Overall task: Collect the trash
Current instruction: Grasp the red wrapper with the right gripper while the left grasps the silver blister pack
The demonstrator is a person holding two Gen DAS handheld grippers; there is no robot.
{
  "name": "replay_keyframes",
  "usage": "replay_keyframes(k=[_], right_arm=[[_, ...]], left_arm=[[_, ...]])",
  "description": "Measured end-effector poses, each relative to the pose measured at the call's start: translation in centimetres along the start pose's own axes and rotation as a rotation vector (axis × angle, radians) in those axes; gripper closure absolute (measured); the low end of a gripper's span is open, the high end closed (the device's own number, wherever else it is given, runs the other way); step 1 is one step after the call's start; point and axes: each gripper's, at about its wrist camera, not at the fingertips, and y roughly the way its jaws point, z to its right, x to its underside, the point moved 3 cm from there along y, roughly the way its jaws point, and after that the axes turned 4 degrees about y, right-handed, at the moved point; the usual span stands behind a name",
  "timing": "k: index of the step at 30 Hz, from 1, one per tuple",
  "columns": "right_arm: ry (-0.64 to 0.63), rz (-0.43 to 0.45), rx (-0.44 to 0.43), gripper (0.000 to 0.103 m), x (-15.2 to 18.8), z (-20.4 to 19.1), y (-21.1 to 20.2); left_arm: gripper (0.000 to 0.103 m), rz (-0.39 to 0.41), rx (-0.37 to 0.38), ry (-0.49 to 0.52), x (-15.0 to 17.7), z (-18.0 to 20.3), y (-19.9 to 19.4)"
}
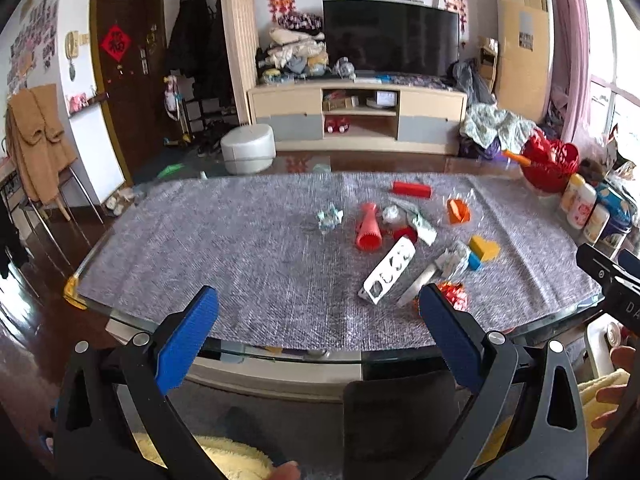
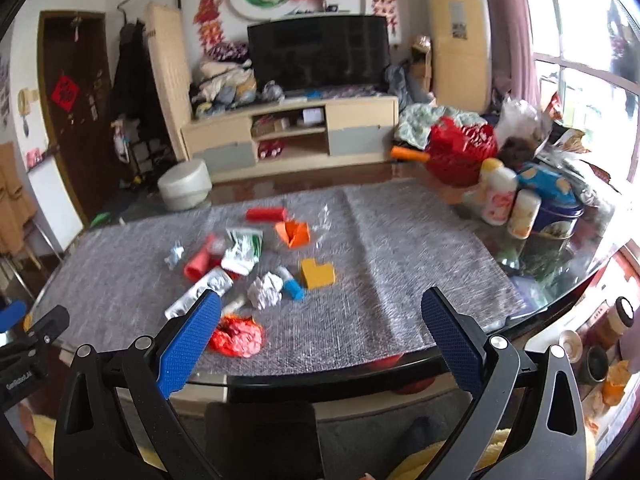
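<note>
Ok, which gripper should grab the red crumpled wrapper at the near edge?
Probably right. The red wrapper lies just beside the open right gripper; the left gripper, also open, mostly hides it.

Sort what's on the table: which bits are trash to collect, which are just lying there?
Trash: red wrapper, white paper ball, silver foil scrap, green-white packet.

Lying about: power strip, yellow block, orange box, bottles, red basket.

both wrist views look from just off the near edge of the grey-clothed table (image 1: pixel 248 264), facing across it toward the tv (image 1: pixel 390 36) wall, the left from further left, sharing the scattered litter, the red crumpled wrapper (image 2: pixel 236 336) nearest both.
</note>
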Motion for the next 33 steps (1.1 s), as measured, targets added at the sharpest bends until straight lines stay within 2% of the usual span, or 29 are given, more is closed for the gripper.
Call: replay_keyframes(k=[4,7,11,13,16,22,28,31,33], right_arm=[[-0.014,-0.075,-0.008,0.003,0.8,-0.2,2.5],[0.013,-0.13,-0.061,0.003,1.6,-0.5,4.2],[-0.069,-0.172,-0.088,0.004,3.0,-2.8,6.1],[-0.085,-0.216,-0.134,0.01,3.9,-3.8,7.4],[-0.102,-0.269,-0.172,0.019,5.1,-5.1,9.1],[-0.139,-0.305,-0.189,0.021,6.0,-7.5,11.9],[-0.133,-0.337,-0.202,0.022,6.3,-7.5,14.2],[-0.135,-0.34,-0.229,0.042,6.1,-7.5,14.4],[-0.133,-0.338,-0.239,0.045,6.0,-7.3,14.5]], left_arm=[[0.008,-0.053,0.026,0.015,0.5,0.2,2.9],[0.008,-0.076,0.045,0.02,0.7,0.0,4.6],[0.011,-0.109,0.044,0.031,0.8,-0.4,6.6],[0.023,-0.143,0.045,0.03,0.8,-1.0,7.8],[0.033,-0.173,0.048,0.027,0.8,-1.2,9.0],[0.034,-0.194,0.071,0.066,-0.1,-0.7,10.8],[0.033,-0.225,0.131,0.078,-0.8,0.4,13.2],[0.033,-0.249,0.171,0.083,-0.6,1.2,14.6],[0.033,-0.266,0.193,0.1,-0.4,2.2,15.7]])
